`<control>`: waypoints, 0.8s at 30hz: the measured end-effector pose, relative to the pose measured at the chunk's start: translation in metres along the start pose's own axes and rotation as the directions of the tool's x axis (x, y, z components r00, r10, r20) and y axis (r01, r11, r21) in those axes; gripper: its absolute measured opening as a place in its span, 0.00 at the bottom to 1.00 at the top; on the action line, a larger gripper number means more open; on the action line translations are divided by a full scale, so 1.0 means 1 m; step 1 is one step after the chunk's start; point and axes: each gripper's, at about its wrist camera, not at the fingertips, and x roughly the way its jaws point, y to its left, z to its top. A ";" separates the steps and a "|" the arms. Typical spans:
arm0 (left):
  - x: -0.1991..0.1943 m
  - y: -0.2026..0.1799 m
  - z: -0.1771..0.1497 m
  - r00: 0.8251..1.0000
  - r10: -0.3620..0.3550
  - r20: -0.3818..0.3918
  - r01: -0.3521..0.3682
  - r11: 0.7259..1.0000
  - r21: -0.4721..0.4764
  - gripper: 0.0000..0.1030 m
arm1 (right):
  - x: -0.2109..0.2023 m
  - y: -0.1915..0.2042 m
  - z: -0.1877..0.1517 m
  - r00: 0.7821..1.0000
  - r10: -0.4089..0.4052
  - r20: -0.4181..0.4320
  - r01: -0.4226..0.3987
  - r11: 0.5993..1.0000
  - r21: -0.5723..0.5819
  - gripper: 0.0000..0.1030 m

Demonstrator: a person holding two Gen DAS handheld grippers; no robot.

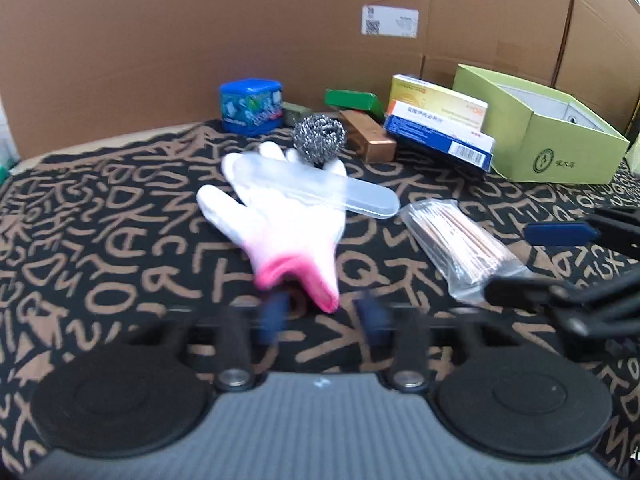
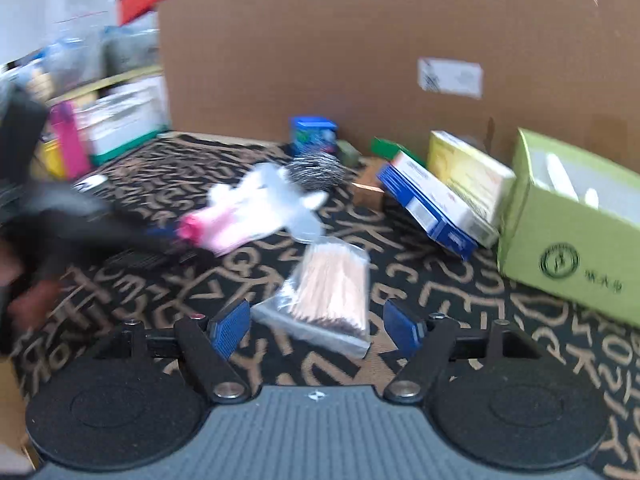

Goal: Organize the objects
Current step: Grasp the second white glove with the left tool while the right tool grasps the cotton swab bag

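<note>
Here, the biggest thing in front of me is the brown corrugated cardboard wall (image 1: 200, 40) behind the table; only my right wrist view shows the cluttered shelves (image 2: 100, 120) past its left edge. The black tablecloth with tan letter shapes (image 1: 100, 240) covers the whole surface. At the right stands the open light-green cardboard box (image 1: 560, 140); the right view looks into it and shows white things inside, which the left view does not. Leaning beside it are the yellow-and-white carton (image 1: 440, 98) and the blue-and-white carton (image 1: 440, 136), then a copper-coloured block (image 1: 368, 136), a dark green flat box (image 1: 352, 102) and a blue lidded plastic tub (image 1: 250, 106) by the wall.

The white knit glove with a pink cuff (image 1: 284, 224) lies flat in the middle, a clear plastic oblong case (image 1: 320, 188) lying across it, and the steel wire scouring ball (image 1: 319, 138) touches its fingertips. The clear bag of wooden sticks (image 2: 332, 292) lies just right of the glove.

My left gripper (image 1: 324, 316) is blurred, its blue pads apart on either side of the pink cuff and gripping nothing that I can see. My right gripper (image 2: 316, 328) stands wide open with the near end of the bag between its pads, not clamped
</note>
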 end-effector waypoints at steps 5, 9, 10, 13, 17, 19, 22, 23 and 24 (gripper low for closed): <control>0.018 0.004 0.019 0.997 0.072 0.004 -0.072 0.997 0.000 0.70 | 0.027 0.000 0.003 0.999 -0.031 -0.025 0.032 0.997 0.066 0.75; 0.036 0.002 0.032 0.993 0.118 0.006 -0.118 0.992 0.036 0.82 | 0.034 0.002 0.004 0.998 -0.054 -0.018 0.055 0.996 0.064 0.74; 0.040 0.000 0.034 0.990 0.138 0.010 -0.138 0.989 0.054 0.85 | 0.035 0.001 0.004 0.998 -0.052 -0.018 0.053 0.996 0.067 0.74; 0.053 -0.003 0.038 0.989 0.148 -0.008 -0.146 0.984 0.099 0.82 | 0.036 0.000 0.005 0.998 -0.056 -0.017 0.057 0.996 0.072 0.74; 0.056 0.001 0.045 0.996 0.088 -0.034 -0.085 0.994 0.075 0.66 | 0.038 -0.002 0.005 0.999 -0.052 -0.013 0.052 0.995 0.081 0.73; 0.059 -0.001 0.045 0.994 0.102 -0.031 -0.099 0.992 0.081 0.71 | 0.039 -0.003 0.005 0.999 -0.053 -0.009 0.053 0.995 0.086 0.72; 0.058 0.001 0.044 0.997 0.071 -0.032 -0.069 0.996 0.060 0.53 | 0.041 -0.002 0.005 0.998 -0.062 -0.002 0.062 0.995 0.083 0.66; 0.056 0.001 0.044 0.998 0.048 -0.037 -0.047 0.998 0.048 0.42 | 0.041 -0.002 0.004 0.998 -0.066 0.002 0.065 0.995 0.078 0.61; 0.054 -0.001 0.044 0.998 0.053 -0.039 -0.051 0.997 0.052 0.37 | 0.040 -0.001 0.004 0.998 -0.069 0.004 0.069 0.995 0.075 0.57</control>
